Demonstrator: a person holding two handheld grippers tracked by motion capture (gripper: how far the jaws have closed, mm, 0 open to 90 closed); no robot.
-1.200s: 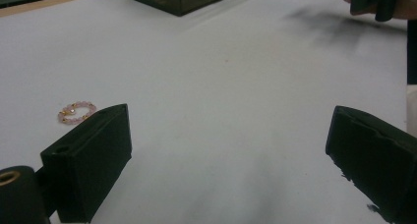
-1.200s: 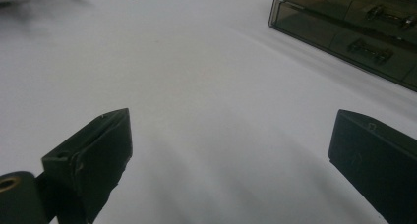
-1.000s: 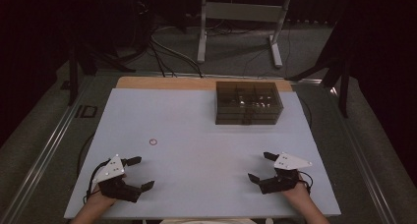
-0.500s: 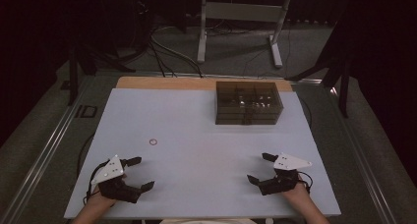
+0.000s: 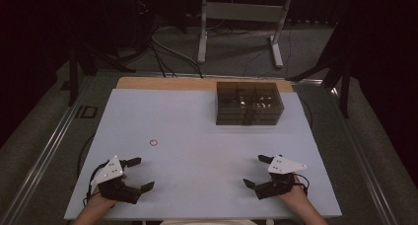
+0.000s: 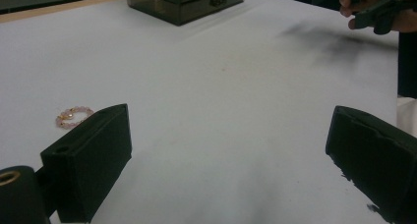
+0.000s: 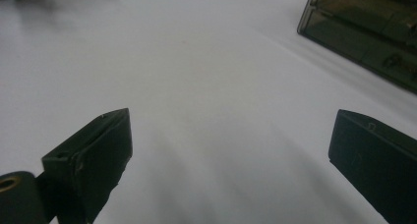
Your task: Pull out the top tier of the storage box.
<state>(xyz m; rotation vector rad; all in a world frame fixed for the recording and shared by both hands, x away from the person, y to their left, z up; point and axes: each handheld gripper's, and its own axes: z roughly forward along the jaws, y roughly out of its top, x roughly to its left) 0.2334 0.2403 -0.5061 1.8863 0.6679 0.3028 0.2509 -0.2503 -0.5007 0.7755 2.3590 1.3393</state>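
Note:
A small pink beaded ring (image 5: 154, 142) lies on the white table (image 5: 197, 131), left of centre; in the left gripper view the ring (image 6: 73, 116) sits just past my left jaw. A smoky transparent box (image 5: 249, 103) with compartments stands at the back right, and its corner (image 7: 366, 32) appears at the top right of the right gripper view. My left gripper (image 5: 139, 174) rests open near the front left edge with nothing between its jaws. My right gripper (image 5: 257, 171) rests open near the front right, also empty.
A wooden strip (image 5: 167, 83) borders the table's far edge. Beyond it are a metal stand (image 5: 241, 18) and cables (image 5: 162, 47) on the floor. A metal rail (image 5: 44, 156) runs along the table's left side.
Both grippers stay near the front edge; the left one has shifted very slightly. The ring and box have not moved.

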